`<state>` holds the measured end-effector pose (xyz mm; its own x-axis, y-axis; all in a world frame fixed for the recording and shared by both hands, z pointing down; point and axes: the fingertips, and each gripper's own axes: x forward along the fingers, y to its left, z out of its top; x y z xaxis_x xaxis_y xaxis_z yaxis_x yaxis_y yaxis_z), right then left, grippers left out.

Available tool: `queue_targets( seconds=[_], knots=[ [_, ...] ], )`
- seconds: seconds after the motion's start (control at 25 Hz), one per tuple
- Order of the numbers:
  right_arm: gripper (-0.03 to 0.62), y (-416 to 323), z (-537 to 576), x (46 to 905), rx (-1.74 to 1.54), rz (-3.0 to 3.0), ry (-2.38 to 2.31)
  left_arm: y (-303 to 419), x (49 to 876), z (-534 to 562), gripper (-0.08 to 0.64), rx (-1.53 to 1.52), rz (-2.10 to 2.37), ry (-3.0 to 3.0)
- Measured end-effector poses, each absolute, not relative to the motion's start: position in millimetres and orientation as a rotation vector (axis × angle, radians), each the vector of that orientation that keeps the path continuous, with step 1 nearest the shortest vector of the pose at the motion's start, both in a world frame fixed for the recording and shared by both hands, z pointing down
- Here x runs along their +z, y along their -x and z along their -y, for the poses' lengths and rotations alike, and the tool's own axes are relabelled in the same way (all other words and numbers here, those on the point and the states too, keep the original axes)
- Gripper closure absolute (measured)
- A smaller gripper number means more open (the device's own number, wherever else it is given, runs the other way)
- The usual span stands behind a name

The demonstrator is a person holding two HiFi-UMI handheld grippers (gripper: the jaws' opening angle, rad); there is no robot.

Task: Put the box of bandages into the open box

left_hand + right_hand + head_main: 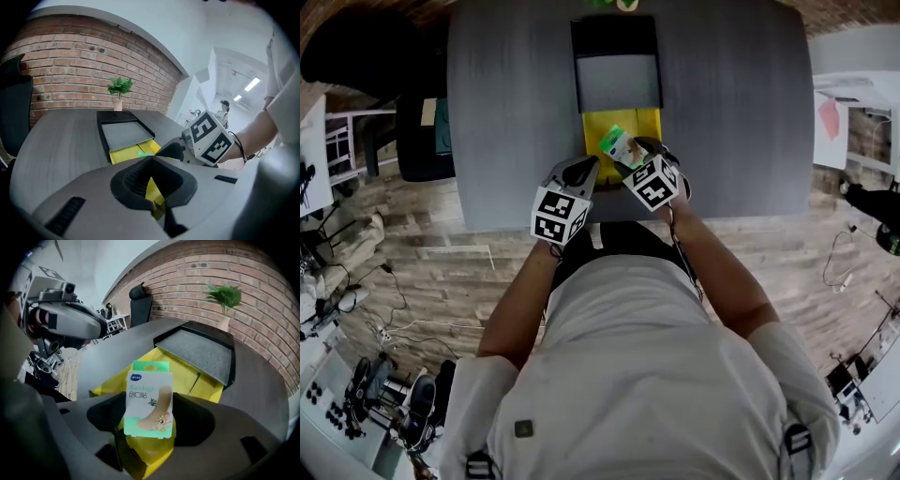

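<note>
Head view: at the near edge of the grey counter [506, 112], in the middle of the frame, the right tool [630, 155] holds the box of bandages [619, 145] just over the yellow open box [598, 127]. The left tool [586, 169] sits close beside it to the left, at the open box's near left corner. A black tray [616, 33] with a grey floor touches the open box's far side, toward the top of the frame.

Left gripper view: the left tool [152, 187] is clenched on a thin yellow flap [153, 193] of the open box [124, 154]. Right of centre the right tool's marker cube [211, 138] shows, with a green patch of the box of bandages [143, 153] just left of it. A potted plant [119, 89] stands before the brick wall in the upper left.

Right gripper view: the right tool [147, 425] grasps the lower part of the box of bandages [149, 399], which stands upright at centre frame with its printed face to the camera, above the open box [185, 376]. The black tray [199, 350] lies beyond, upper right
</note>
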<state>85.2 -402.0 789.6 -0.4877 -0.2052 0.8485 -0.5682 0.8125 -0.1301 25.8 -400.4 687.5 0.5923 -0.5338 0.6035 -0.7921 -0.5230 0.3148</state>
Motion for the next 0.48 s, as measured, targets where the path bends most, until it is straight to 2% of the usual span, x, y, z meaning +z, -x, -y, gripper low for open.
queue_targets(
  seconds=[0.48],
  knots=[
    [0.293,-83.1,402.5,804.4,0.531,2.059,-0.552,-14.3,685.8,397.4,0.545,0.611,1.048,-2.258]
  ],
)
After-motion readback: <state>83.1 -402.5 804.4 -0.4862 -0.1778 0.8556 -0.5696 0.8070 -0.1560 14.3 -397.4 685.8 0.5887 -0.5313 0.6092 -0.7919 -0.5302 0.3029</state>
